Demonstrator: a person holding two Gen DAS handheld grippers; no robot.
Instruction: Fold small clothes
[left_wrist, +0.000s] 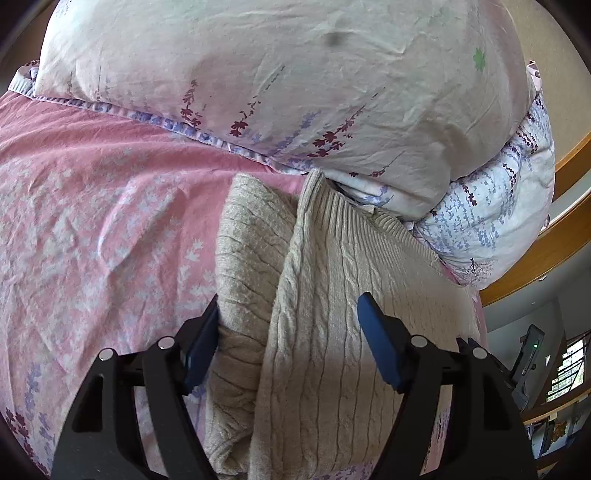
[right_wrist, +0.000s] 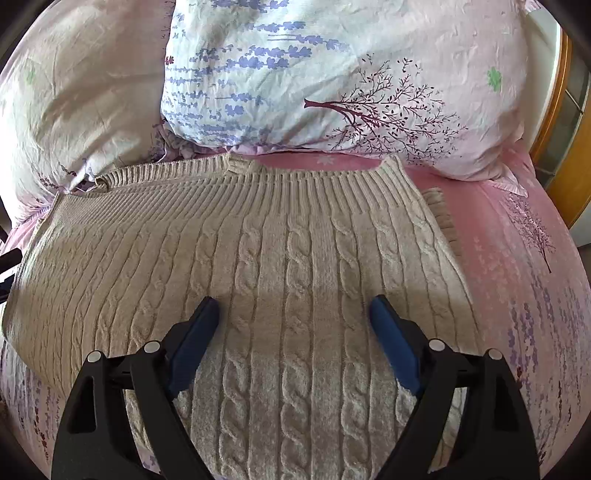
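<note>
Beige knit sweater (right_wrist: 295, 258) lies on pink bedsheet (left_wrist: 92, 221), two grippers' jaws wide.

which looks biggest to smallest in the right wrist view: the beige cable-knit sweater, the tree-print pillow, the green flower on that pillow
1. Beige cable-knit sweater: fills most of the view, though it lies nearest the camera, which enlarges it.
2. Tree-print pillow: spans the top, cut off by the frame edge, so this order is unsure.
3. Green flower: clearly smallest.
</note>
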